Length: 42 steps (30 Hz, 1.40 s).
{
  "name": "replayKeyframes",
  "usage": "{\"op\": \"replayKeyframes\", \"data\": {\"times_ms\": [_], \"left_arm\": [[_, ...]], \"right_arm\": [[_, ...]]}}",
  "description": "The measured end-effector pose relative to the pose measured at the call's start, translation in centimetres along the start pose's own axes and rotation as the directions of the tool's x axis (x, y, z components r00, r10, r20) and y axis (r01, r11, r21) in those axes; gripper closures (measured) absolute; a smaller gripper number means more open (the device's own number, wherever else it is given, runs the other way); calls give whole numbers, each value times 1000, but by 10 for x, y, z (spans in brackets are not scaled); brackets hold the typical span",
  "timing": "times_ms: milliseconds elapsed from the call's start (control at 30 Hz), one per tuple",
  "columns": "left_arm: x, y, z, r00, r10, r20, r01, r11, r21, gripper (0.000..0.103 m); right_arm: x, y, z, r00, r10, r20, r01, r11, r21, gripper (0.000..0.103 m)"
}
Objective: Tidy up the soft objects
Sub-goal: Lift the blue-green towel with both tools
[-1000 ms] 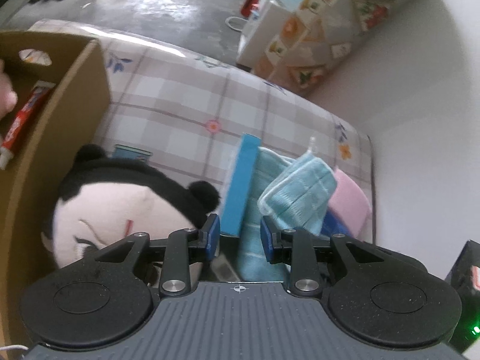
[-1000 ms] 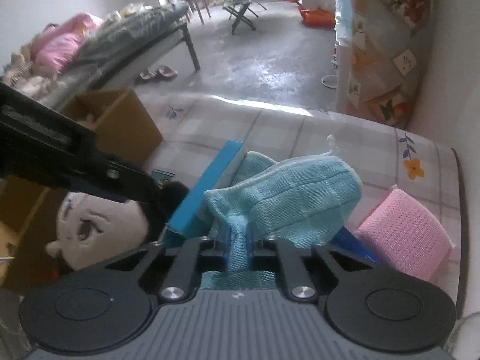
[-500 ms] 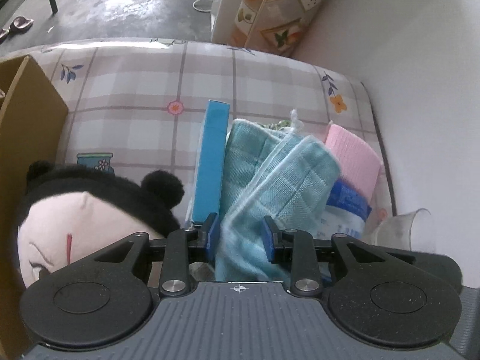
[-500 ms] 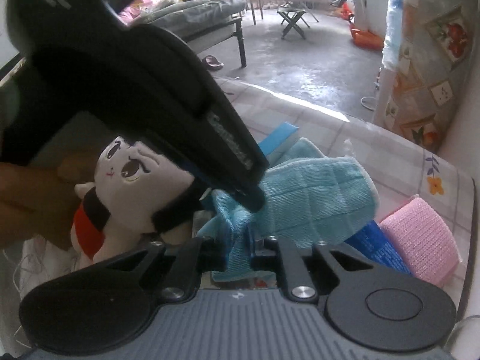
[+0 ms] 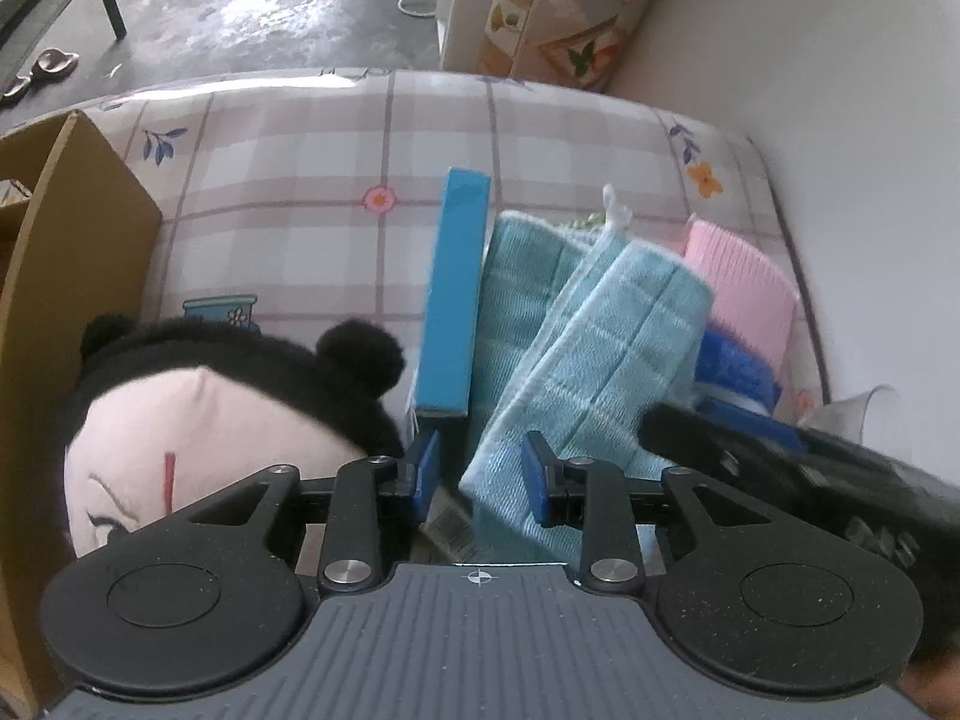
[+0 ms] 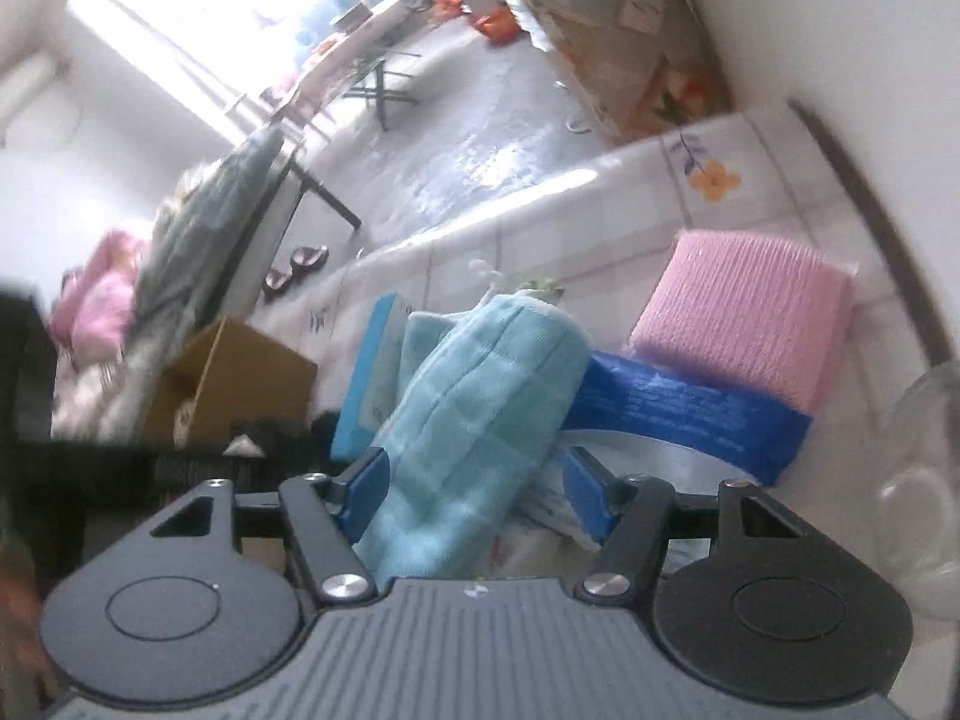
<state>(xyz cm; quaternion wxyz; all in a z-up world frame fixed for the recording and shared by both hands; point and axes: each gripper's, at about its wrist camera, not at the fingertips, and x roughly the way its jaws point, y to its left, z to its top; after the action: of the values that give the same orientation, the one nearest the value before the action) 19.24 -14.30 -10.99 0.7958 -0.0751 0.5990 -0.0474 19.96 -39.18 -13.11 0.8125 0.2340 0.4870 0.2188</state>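
Note:
A light blue cloth (image 5: 588,360) lies folded over a pile on the checked table; it also shows in the right wrist view (image 6: 480,396). My left gripper (image 5: 480,474) is open, its pads on either side of the cloth's near end. My right gripper (image 6: 474,492) is open, with the cloth lying loose between its pads. A plush doll (image 5: 204,408) with black hair lies left of the pile. A pink cloth (image 5: 744,282) lies at the right, also in the right wrist view (image 6: 750,318).
A blue box (image 5: 453,294) stands on edge left of the cloth. A blue packet (image 6: 690,408) lies under the pink cloth. A cardboard box (image 5: 54,276) stands at the left. A clear cup (image 6: 924,480) sits by the white wall.
My right gripper was shut on the light blue cloth and has opened, letting it go. It swung over to the right. My left gripper has opened wider around the cloth.

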Motion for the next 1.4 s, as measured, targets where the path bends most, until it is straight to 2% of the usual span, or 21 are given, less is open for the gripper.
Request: {"op": "replayKeyframes", "data": {"times_ms": [133, 167, 267, 367, 433, 500, 600, 800, 900, 1000, 1067, 1133, 1400], "left_arm": [[1, 2, -2, 1000, 19, 6, -19, 1000, 2, 77], [2, 4, -2, 1000, 22, 4, -22, 1000, -6, 77], [4, 12, -1, 1000, 4, -3, -4, 999, -40, 81], [4, 12, -2, 1000, 0, -6, -1, 1000, -31, 81], [4, 9, -3, 1000, 8, -6, -8, 1000, -13, 81], [1, 8, -4, 1000, -3, -2, 3, 1000, -11, 81], [-5, 6, -8, 1000, -21, 4, 21, 1000, -10, 81], [-25, 1, -18, 994, -108, -9, 108, 994, -6, 78], [-28, 1, -18, 986, -163, -19, 162, 986, -40, 72], [-25, 0, -16, 977, -211, -11, 210, 977, -44, 61], [-22, -7, -15, 972, -235, -20, 236, 972, 13, 47], [-17, -15, -17, 968, -245, -50, 249, 965, 86, 41], [2, -45, -21, 968, -235, -89, 251, 921, 299, 23]], "right_arm": [[25, -4, 1, 999, 23, -35, -22, 998, 52, 39], [30, -3, 1, 999, 16, -41, -14, 998, 54, 42], [41, -4, 0, 999, 25, -46, -22, 997, 72, 43], [46, -2, 2, 998, 34, -46, -31, 997, 71, 44], [45, -6, 3, 997, 63, -44, -58, 993, 107, 54], [47, -7, 4, 996, 72, -49, -66, 991, 120, 75], [42, -6, 3, 996, 75, -50, -68, 990, 122, 82], [14, -5, -3, 996, 59, -61, -50, 989, 140, 85], [4, -13, -9, 996, 21, -83, -9, 990, 140, 86], [-3, -24, -16, 995, -13, -102, 27, 990, 139, 86], [-4, -32, -18, 993, -9, -115, 27, 986, 163, 86], [-7, -38, -17, 994, 6, -107, 15, 981, 195, 86], [-1, -51, -14, 989, 51, -141, -13, 967, 256, 86]]}}
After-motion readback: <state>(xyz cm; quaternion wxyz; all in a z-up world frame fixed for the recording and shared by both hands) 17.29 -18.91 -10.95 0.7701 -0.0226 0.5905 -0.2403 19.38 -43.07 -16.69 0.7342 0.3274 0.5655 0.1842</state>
